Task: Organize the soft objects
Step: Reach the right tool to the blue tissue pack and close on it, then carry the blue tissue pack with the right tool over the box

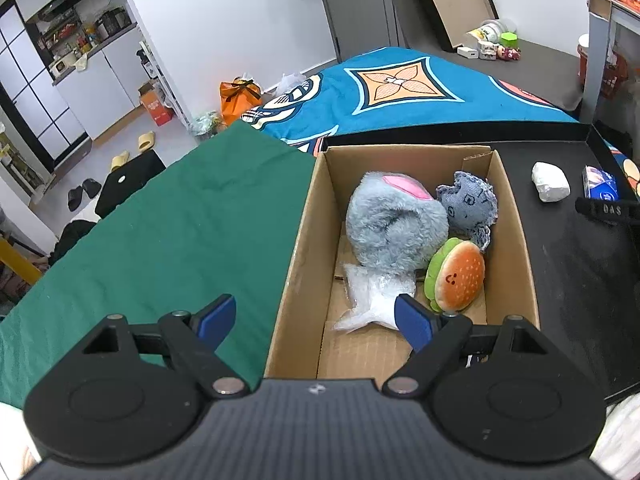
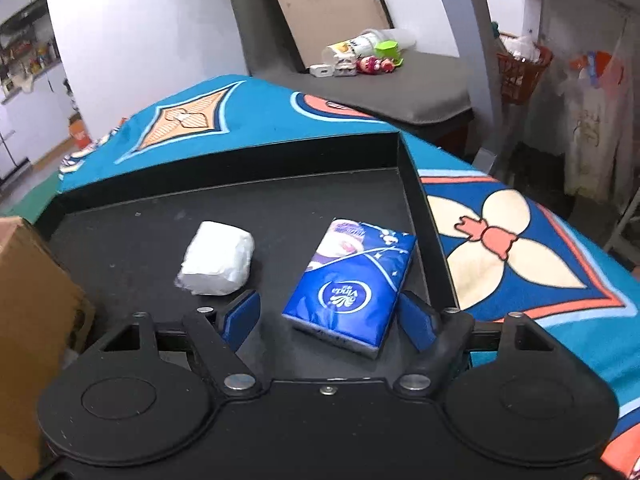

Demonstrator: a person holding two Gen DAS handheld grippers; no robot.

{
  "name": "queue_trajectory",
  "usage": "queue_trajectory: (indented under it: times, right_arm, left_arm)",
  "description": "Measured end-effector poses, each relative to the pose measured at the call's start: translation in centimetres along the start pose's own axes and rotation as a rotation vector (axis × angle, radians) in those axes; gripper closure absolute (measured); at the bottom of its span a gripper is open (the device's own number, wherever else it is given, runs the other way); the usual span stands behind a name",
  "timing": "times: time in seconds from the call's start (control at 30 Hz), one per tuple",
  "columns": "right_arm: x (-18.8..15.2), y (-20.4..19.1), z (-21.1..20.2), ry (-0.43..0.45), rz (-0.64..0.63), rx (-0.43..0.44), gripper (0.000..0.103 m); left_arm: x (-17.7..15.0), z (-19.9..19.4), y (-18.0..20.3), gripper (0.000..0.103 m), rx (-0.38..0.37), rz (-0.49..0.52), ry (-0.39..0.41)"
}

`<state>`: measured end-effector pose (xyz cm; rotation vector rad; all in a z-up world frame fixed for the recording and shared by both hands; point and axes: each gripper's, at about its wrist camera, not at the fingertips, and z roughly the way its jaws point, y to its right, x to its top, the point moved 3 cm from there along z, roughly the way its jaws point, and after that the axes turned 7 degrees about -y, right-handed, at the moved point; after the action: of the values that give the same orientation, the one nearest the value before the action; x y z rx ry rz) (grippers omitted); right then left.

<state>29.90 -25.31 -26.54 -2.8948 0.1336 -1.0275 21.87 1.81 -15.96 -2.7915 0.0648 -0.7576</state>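
Landmark: open brown cardboard box [image 1: 400, 344]. Already in it: fluffy grey plush with a pink patch [image 1: 394, 228], blue denim face-shaped soft toy [image 1: 468, 204], small burger plush [image 1: 456, 274], and a clear crumpled plastic bag [image 1: 372, 296] on the box floor.

Left of the box: green cloth [image 1: 160, 224], nothing on it. Right of the box: shallow black tray [image 2: 152, 248] holding the two leftovers. The white wrapped soft bundle [image 2: 218, 258] sits nearer the box; the blue plastic-wrapped tissue pack [image 2: 352, 284] is beyond it, close to the tray's right wall.

Right gripper [image 2: 332, 320]: jaws apart, empty, low over the tray. Tissue pack lies directly ahead, its near end between the blue pads [image 2: 418, 322] but not touching either one that I can see. Pack's long axis runs roughly along the gripper's pointing direction, skewed a bit to its right, so the jaws span the short width. That is the relation that matters: a straight advance and close should take it across the narrow side; likely next pick.

Left gripper [image 1: 316, 320]: jaws apart, empty, above the box's near-left edge, one pad over the cloth, the other over the box interior. It is well away from the tray items, so the right hand is the nearer one for both.

Judgement: task mostly done, two items left.
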Motion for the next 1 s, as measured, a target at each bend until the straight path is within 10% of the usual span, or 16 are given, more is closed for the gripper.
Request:
queue_trajectory:
  times: [0.1, 1.0]
  right_arm:
    - [-0.3, -0.1, -0.1, 0.015, -0.021, -0.058, 0.045]
    - [-0.8, -0.9, -7.5, 0.010, -0.158, 0.128, 0.046]
  left_arm:
    - [0.0, -0.2, 0.0, 0.018, 0.006, 0.002, 0.008]
    - [-0.2, -2.3, -0.2, 0.018, -0.017, 0.016, 0.073]
